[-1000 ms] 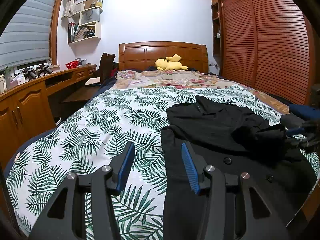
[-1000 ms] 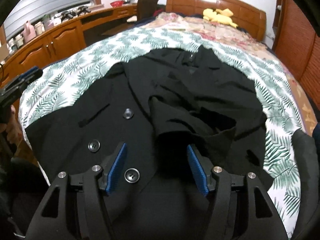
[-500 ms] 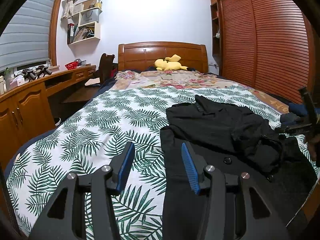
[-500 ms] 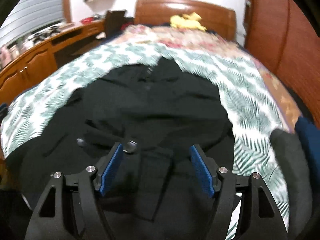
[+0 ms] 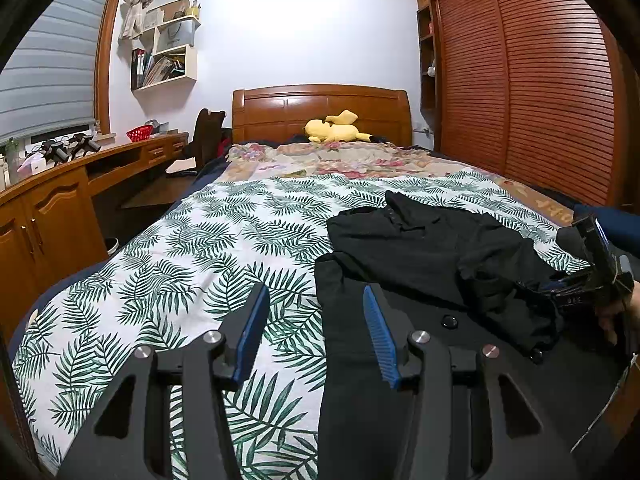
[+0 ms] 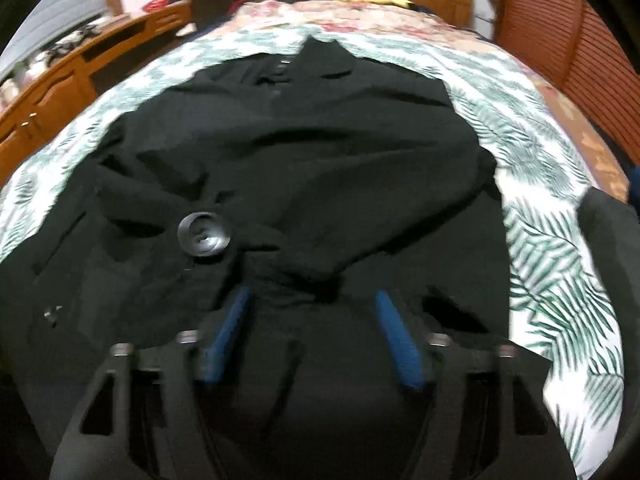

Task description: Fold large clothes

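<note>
Bed w/ leaf-print sheet over most of it; floral blanket bunched nr the head. Wooden headboard behind, yellow plush toy lying in front of it. Slatted wardrobe doors along the right wall. Long wooden desk w/ cupboard doors on the left, red basket on top, dark chair at its far end. White wall shelves w/ books & folders above. Window blind top left, pulled down.
</note>
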The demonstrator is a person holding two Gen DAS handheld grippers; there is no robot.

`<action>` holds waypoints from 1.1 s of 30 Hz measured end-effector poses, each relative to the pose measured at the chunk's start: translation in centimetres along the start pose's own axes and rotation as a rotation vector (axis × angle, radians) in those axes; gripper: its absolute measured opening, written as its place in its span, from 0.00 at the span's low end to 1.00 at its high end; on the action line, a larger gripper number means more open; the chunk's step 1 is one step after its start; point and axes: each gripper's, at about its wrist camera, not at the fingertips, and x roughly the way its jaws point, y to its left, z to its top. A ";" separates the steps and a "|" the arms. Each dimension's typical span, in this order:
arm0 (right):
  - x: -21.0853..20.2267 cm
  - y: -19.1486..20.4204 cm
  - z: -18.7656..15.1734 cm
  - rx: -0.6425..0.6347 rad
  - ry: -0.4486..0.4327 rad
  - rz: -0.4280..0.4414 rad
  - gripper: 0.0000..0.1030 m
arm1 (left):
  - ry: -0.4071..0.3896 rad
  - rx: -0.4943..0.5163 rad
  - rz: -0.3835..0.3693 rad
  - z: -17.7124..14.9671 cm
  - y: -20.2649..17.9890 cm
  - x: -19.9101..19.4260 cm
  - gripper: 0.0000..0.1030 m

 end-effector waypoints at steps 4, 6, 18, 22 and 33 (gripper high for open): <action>-1.6 2.1 0.2 -0.088 -0.056 -0.003 0.07 | 0.007 0.005 -0.001 -0.1 -0.2 0.1 0.47; -3.1 2.8 0.6 -0.095 -0.105 -0.005 0.07 | 0.003 0.009 0.000 -0.1 -0.3 0.1 0.47; -9.6 12.1 3.9 -0.225 -0.286 0.172 0.05 | -0.006 0.001 0.012 -0.1 0.5 -0.2 0.47; -9.4 16.2 3.3 -0.280 -0.264 0.253 0.05 | 0.004 0.000 0.035 -0.6 1.0 -0.2 0.47; -9.8 21.6 2.5 -0.347 -0.244 0.335 0.34 | 0.035 -0.006 0.073 -2.5 1.8 -1.2 0.47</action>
